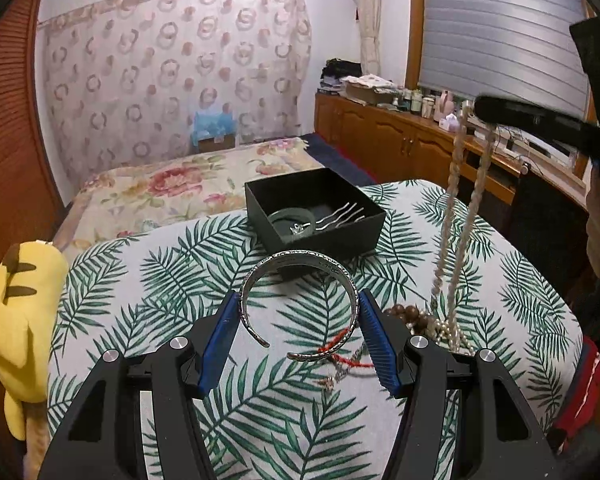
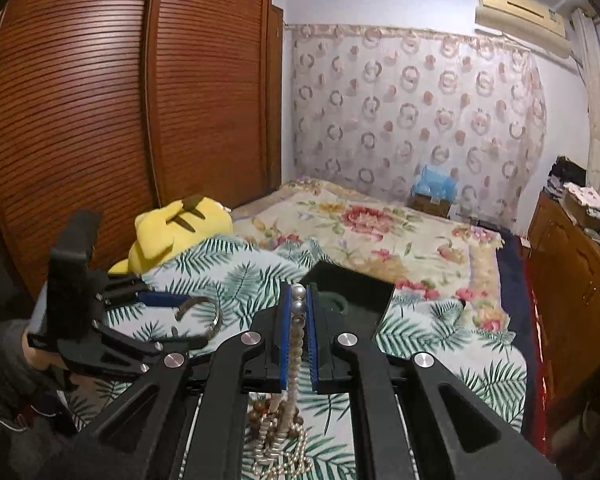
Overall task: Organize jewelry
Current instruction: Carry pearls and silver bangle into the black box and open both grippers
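My left gripper [image 1: 297, 320] is shut on a silver cuff bracelet [image 1: 295, 264], held above the leaf-print table; the bracelet also shows in the right wrist view [image 2: 215, 312]. My right gripper [image 2: 297, 300] is shut on a pearl necklace [image 2: 295, 344], lifted high, its strands [image 1: 458, 208] hanging to a pile of pearls [image 1: 452, 332] on the table. A black open box [image 1: 316, 212] stands beyond, holding a dark band and a silver hair comb [image 1: 342, 216]. Brown wooden beads [image 1: 408, 314] and a red cord bracelet [image 1: 340, 350] lie by the left gripper.
A yellow plush toy [image 1: 15, 312] sits off the table's left edge. A floral bed [image 1: 187, 184] lies behind the table. A wooden cabinet [image 1: 400, 136] with clutter runs along the right wall. A slatted wooden wardrobe [image 2: 99, 100] stands on the left.
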The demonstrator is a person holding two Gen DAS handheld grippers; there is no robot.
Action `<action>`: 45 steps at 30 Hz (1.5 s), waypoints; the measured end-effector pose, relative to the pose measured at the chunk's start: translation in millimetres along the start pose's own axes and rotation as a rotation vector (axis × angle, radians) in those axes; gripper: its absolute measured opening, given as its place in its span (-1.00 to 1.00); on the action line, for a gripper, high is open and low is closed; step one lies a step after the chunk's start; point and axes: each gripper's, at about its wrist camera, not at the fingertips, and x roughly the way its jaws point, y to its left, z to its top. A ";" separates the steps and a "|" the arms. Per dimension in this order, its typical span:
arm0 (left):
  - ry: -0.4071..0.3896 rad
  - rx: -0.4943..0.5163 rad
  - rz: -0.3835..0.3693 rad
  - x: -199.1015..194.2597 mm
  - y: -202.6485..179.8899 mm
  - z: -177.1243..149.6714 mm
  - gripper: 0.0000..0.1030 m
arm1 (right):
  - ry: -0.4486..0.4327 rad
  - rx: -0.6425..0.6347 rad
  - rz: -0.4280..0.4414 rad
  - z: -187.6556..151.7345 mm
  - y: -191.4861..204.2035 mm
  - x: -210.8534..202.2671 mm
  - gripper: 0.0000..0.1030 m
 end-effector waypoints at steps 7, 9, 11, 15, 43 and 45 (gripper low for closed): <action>-0.004 -0.003 -0.008 9.9 4.0 10.5 0.11 | -0.032 -0.014 -0.010 26.6 -8.6 -1.7 -0.84; -0.006 -0.008 -0.006 12.4 6.0 13.8 0.11 | -0.035 -0.020 -0.013 32.8 -12.9 2.1 -0.84; -0.007 -0.017 -0.005 15.6 9.1 17.8 0.11 | -0.043 -0.024 -0.015 39.2 -17.4 6.0 -0.84; -0.002 -0.026 0.000 24.2 13.6 26.3 0.11 | -0.063 -0.023 -0.006 53.3 -29.0 13.3 -0.84; 0.052 -0.017 -0.005 97.9 17.9 72.6 0.11 | 0.081 0.052 0.016 30.9 -97.6 141.3 -0.83; 0.062 -0.014 -0.007 103.1 17.0 72.3 0.11 | 0.099 0.057 0.022 21.6 -96.8 149.6 -0.82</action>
